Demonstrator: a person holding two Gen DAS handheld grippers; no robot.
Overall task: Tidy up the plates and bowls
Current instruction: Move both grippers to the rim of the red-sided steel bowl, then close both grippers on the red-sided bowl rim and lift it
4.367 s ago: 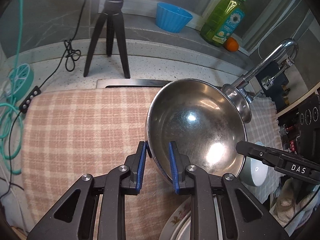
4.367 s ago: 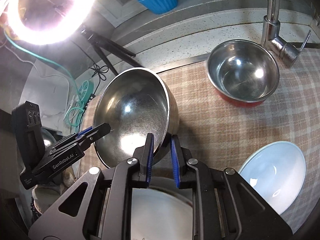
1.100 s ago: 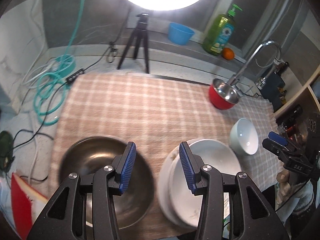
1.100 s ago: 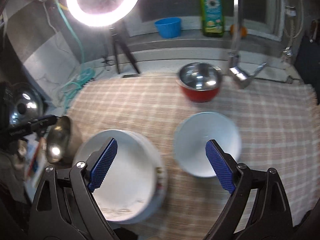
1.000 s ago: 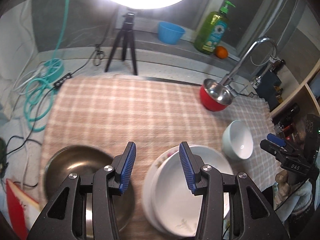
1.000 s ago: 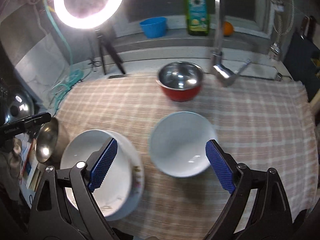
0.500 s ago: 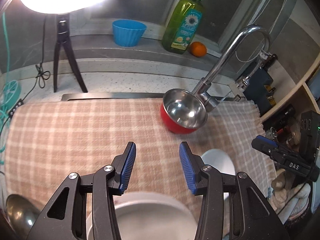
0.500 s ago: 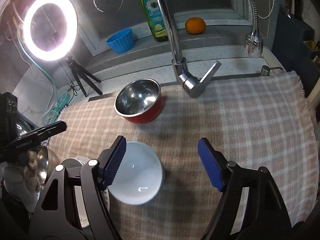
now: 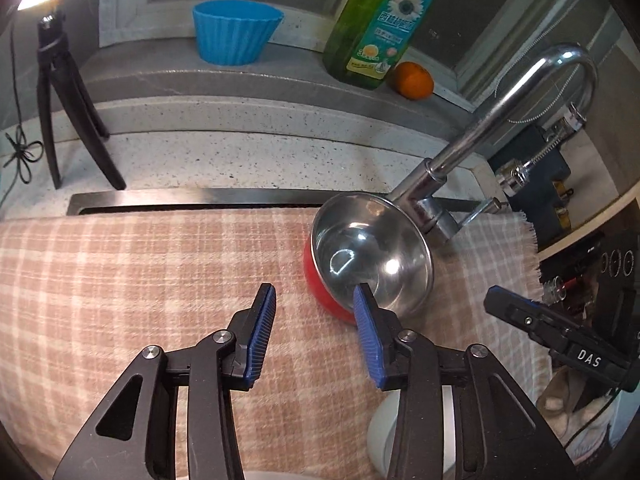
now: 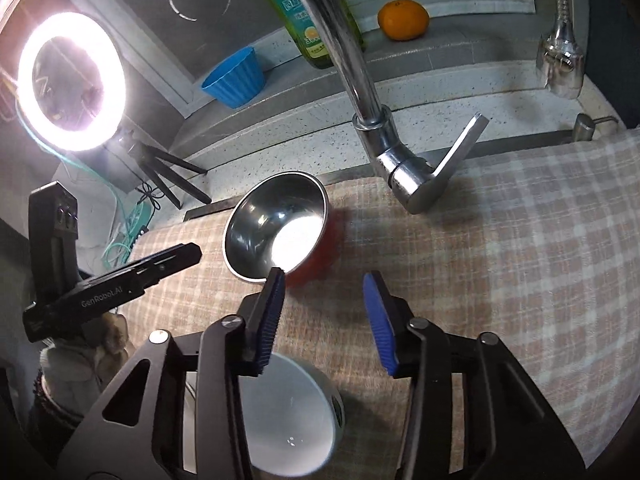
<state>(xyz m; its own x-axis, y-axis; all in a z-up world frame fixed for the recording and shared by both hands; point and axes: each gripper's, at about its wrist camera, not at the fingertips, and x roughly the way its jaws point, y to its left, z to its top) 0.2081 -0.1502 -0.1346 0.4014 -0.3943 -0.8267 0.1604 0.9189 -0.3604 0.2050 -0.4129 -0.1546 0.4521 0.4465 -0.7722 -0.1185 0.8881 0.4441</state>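
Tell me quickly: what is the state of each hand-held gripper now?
Left hand-held gripper: open, holding nothing, jaws just closing a little.
Right hand-held gripper: open, holding nothing, jaws just closing a lot.

Earlier, both grippers clamped the rim of a large steel bowl; that bowl is out of both views now. The left gripper (image 9: 314, 330) has moved across the checked cloth (image 9: 140, 272) toward the red bowl with a steel lining (image 9: 370, 258), and its right finger (image 9: 366, 334) overlaps that bowl's near rim, though contact is hard to judge. Its jaws have just been closing slightly, with only cloth between them. The right gripper (image 10: 326, 316) has also come nearer the red bowl, passing the white bowl (image 10: 288, 424), which now sits under its left finger (image 10: 270, 320). Its jaws have just been closing from wide apart, empty.
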